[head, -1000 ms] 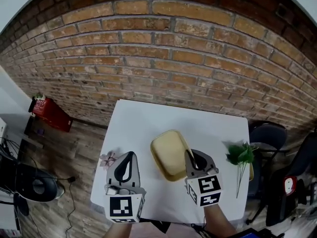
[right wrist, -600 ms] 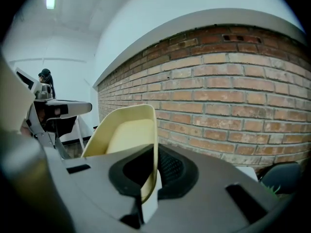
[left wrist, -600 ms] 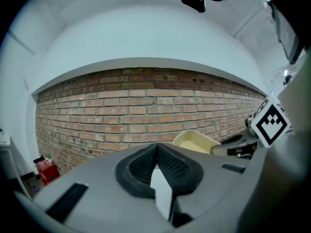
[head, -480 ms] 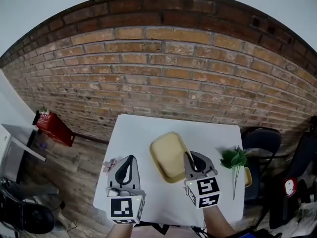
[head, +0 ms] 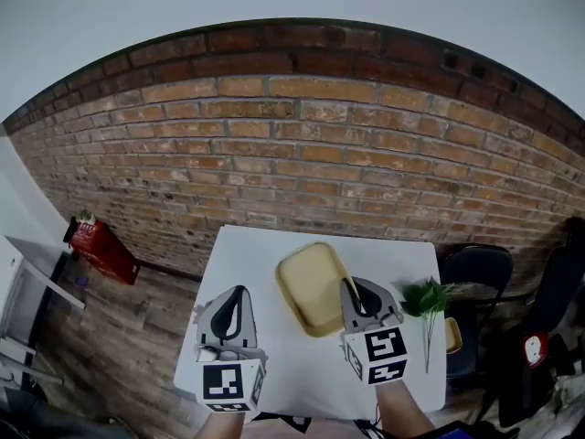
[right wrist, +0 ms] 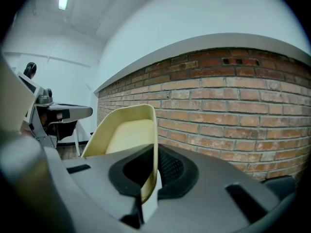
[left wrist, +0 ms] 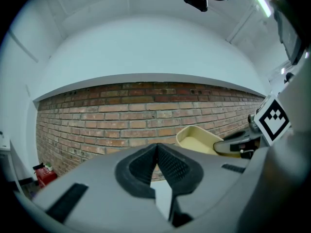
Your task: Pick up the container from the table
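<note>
Both grippers have risen since a second ago, and the container has gone up with the right one; the bench now looks smaller beneath them in the head view.

Pale yellow and shallow, the container (head: 309, 284) is a tray-like dish with rounded corners. The right gripper (head: 352, 293) is clamped on its right rim, near the corner closest to the person. In the right gripper view the thin yellow wall of the container (right wrist: 127, 135) runs straight between the two dark pads of the right gripper (right wrist: 150, 171), which press on it from both sides. The dish stretches away from the gripper, up and to the left, seen against the brick wall (right wrist: 233, 110).

The left gripper (head: 238, 293) is beside the container, to its left, and does not touch it. In its own view the left gripper (left wrist: 156, 152) has its jaws together with nothing between them. The container (left wrist: 197, 140) shows off to the right there, with the right gripper (left wrist: 233, 147) on its edge.

Below lies the white bench (head: 251, 245). A green leafy sprig (head: 425, 298) lies near its right edge, apart from the container.
</note>
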Demonstrator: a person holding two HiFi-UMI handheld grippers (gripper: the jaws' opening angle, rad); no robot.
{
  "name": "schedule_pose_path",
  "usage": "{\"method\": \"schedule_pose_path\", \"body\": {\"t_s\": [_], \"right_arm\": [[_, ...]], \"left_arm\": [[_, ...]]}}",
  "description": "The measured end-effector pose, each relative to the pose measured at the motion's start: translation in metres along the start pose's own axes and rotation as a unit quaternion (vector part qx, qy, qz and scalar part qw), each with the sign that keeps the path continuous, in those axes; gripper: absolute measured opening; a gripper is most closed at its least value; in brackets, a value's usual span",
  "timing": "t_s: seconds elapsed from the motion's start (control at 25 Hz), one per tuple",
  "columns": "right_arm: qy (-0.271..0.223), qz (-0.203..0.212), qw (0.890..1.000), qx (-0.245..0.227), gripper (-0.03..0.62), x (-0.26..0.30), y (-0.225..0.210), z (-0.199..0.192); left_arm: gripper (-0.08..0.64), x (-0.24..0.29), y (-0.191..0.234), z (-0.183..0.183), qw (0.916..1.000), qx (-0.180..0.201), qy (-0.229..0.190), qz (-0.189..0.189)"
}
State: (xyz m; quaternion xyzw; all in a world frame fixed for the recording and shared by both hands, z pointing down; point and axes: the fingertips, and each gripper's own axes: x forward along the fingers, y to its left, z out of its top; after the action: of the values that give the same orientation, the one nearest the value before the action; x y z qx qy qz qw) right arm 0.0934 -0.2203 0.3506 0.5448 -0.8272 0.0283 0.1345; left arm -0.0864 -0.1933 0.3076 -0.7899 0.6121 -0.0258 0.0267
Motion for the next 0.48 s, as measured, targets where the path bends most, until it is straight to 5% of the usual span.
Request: {"method": "schedule_pose_path", "body": {"t_s": [0.48], "right_arm": [[-0.055,-0.012,0.998,-0.020,0.005,-0.023,-0.010,0.048]], "left_arm": [[0.009,-0.001,0.002,0.043,0.9988,0.007,-0.047,0.009]]}}
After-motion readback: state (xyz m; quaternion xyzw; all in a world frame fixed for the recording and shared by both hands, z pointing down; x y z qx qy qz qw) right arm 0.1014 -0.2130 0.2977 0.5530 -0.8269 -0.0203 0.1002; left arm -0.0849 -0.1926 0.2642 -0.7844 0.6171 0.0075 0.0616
